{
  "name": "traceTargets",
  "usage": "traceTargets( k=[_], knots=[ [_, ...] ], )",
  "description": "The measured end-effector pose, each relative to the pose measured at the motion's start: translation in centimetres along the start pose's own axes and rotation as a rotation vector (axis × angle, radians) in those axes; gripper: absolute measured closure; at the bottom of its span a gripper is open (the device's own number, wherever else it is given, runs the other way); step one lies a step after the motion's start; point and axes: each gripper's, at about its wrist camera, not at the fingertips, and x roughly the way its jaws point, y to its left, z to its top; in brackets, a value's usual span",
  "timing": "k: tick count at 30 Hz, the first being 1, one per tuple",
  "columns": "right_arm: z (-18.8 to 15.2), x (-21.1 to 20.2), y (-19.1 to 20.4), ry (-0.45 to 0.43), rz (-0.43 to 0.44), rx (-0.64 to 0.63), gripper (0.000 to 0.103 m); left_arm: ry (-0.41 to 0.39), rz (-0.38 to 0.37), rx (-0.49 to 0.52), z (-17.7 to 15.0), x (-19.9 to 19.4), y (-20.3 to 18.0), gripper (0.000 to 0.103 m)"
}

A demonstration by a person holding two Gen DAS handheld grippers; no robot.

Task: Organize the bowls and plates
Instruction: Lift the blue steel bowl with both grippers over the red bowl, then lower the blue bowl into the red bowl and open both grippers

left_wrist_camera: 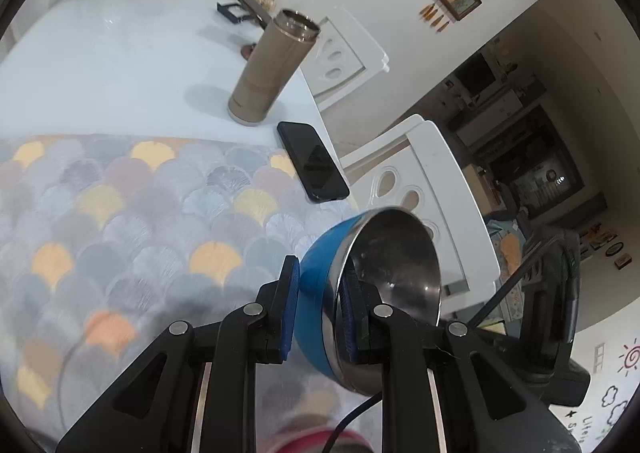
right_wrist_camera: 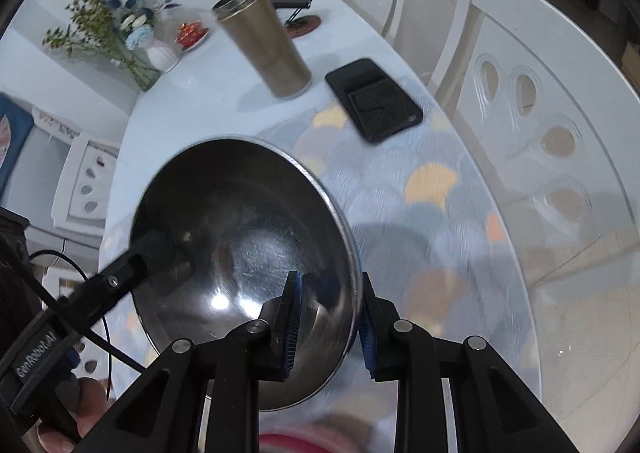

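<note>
Blue-padded left gripper (left_wrist_camera: 318, 309) pinches the rim of a blue steel bowl (left_wrist_camera: 320, 273), one pad on the outer wall, one inside, so the bowl hangs tilted above the scale-patterned mat (left_wrist_camera: 120, 213). Right gripper (right_wrist_camera: 330, 323) is clamped on the same bowl's opposite rim, likely sharing the load for a two-handed carry. Thermos (left_wrist_camera: 272, 69) and phone (left_wrist_camera: 312, 161) stand well apart on the white table (left_wrist_camera: 100, 65).
</note>
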Motion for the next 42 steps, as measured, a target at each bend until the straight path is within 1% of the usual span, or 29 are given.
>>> traceTargets(
  k=[2,5,11,16,19,22,26,31,36,39,42],
  knots=[
    [-1.4,-0.4,0.5,0.02,0.011,-0.004,0.077,-0.016,0.023,0.009,-1.2,-1.4,-0.4,0.087],
    [-4.3,-1.4,1.4,0.054,0.037,-0.011,0.077,-0.034,0.037,0.005,-3.3,-3.3,-0.8,0.087],
    [-9.2,-3.1,2.1,0.094,0.028,-0.027,0.077,-0.046,0.022,-0.039,-8.1,-6.4,-0.9,0.087],
    [-12.9,-3.9,2.1,0.121,0.022,-0.026,0.077,-0.037,0.028,-0.055,-11.4,-7.8,-1.0,0.087],
    [-14.9,-4.2,1.8,0.142,0.027,-0.016,0.077,-0.026,0.031,-0.061,-12.8,-8.1,-0.9,0.087],
    [-16.2,-4.0,1.6,0.159,0.03,-0.003,0.076,-0.009,0.036,-0.066,-14.1,-8.1,-0.7,0.087],
    [-17.2,-3.8,1.2,0.169,0.019,0.008,0.076,0.014,0.042,-0.062,-15.5,-7.6,-0.4,0.087],
    [-18.0,-3.1,0.7,0.177,-0.023,0.005,0.076,0.039,0.053,-0.059,-16.8,-6.6,-0.2,0.087],
    [-18.1,-2.3,0.1,0.187,-0.048,0.007,0.075,0.058,0.055,-0.069,-17.5,-5.7,0.1,0.087],
    [-18.1,-2.1,0.2,0.174,-0.074,-0.011,0.075,0.072,0.065,-0.07,-17.5,-5.3,0.3,0.087],
    [-18.0,-1.9,0.1,0.175,-0.073,-0.01,0.075,0.086,0.062,-0.085,-17.5,-4.8,0.7,0.087]
  ],
)
